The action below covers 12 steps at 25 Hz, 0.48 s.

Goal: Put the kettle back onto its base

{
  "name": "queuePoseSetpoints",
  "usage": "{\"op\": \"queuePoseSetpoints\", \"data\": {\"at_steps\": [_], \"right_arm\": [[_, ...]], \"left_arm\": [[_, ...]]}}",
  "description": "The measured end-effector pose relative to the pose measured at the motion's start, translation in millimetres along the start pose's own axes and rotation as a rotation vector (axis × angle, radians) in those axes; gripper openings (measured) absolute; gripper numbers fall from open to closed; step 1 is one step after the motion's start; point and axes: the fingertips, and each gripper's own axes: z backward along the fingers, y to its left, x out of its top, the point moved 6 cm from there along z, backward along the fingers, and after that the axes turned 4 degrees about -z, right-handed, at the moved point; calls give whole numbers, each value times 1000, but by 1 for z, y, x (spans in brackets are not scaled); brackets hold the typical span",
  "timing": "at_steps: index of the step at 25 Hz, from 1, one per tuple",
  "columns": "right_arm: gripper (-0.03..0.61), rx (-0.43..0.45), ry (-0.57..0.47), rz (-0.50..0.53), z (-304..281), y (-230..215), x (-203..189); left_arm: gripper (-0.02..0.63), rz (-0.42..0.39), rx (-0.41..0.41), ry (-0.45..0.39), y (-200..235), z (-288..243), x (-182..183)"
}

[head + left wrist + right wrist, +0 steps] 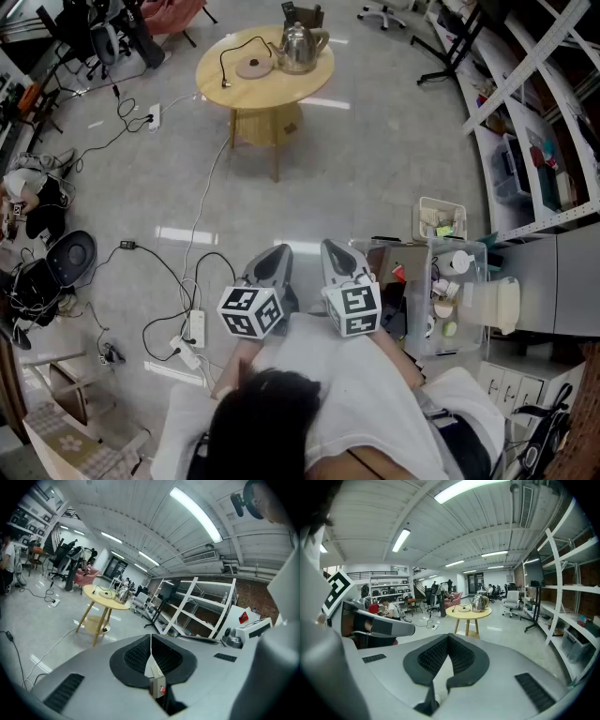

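**Kettle's off its base, both grippers clenched on nothing**

Hard-to-see stuff first. In the head view the person's own head and shoulders fill the near edge of the frame, and the marker cubes [251, 311] cover the backs of both tools, so no hands show at all. The round wooden table [309, 84] is way off at the far end of the room. That leaves everything on it tiny, especially in the two gripper views. The tabletop hides most of the table's lower shelf. A black cable [223, 64] curls on the top left of the base, and I can't make out where its ends go. The clear plastic bin [469, 251] near right is a jumble I can't sort out.

The kettle [302, 47] is shiny metal and stands upright on the tabletop, so its long axis runs straight up. It's just to the right of the flat round base [254, 67], not on it. I can't tell whether the two touch. From above the spout seems to point left toward the base, with the handle on the right side. In the right gripper view the handle also shows on the right, but the spout is too small to make out.

The left gripper [277, 253] and the right gripper [335, 247] sit side by side, near, both aimed at the far table. Each one's jaws are pressed together with nothing between them, well apart from the kettle. A power strip [196, 328] lies on the floor, near left.
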Motion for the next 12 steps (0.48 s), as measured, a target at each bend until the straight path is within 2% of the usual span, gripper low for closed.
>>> {"op": "queuePoseSetpoints", "data": {"at_steps": [8, 12], "right_arm": [[26, 4, 36, -22, -22, -2, -5], [26, 15, 36, -77, -33, -6, -3]], "left_arm": [[33, 20, -28, 7, 12, -17, 9], [34, 48, -39, 9, 20, -25, 15]]}}
